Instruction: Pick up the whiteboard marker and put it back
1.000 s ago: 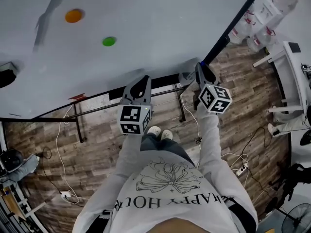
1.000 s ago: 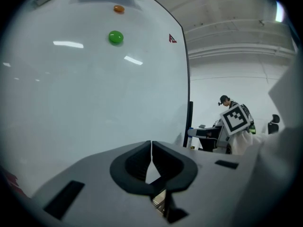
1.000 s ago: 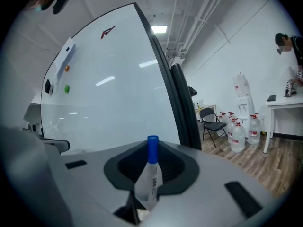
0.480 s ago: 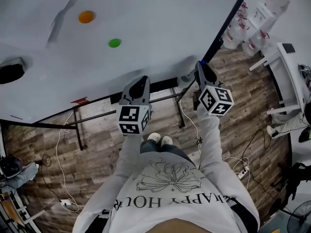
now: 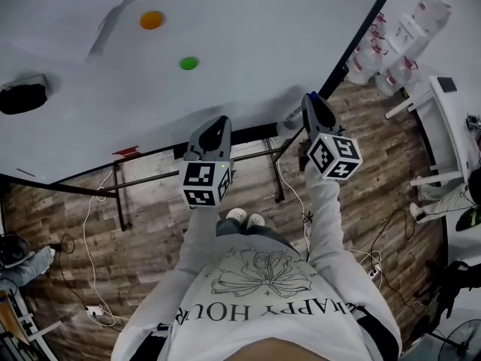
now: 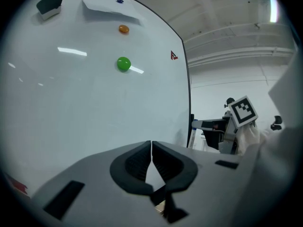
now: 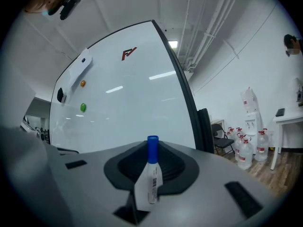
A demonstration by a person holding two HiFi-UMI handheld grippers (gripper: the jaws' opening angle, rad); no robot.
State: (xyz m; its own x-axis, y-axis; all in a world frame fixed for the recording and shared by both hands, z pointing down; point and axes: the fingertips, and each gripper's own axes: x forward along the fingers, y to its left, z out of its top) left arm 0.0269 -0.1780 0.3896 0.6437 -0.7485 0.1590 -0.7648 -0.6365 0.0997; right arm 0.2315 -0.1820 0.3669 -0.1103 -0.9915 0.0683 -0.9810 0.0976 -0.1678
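Half of the job looked done: the marker (image 7: 151,176) stood upright, blue cap up, pinched between the fingers of the right gripper (image 7: 152,161), clear of the whiteboard (image 7: 123,93) and near its lower right corner. The left gripper (image 6: 151,157) had its fingers pressed together on nothing. Putting the marker back remained; where it belonged I could not tell from these views.

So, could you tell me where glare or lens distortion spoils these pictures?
Left gripper view: fisheye bows the whiteboard edge, and lamp streaks glare beside the green magnet. Right gripper view: dark rounded corners, similar streaks on the whiteboard, yet the marker reads sharp. Head view: even light, a soft grey shadow near the orange magnet.
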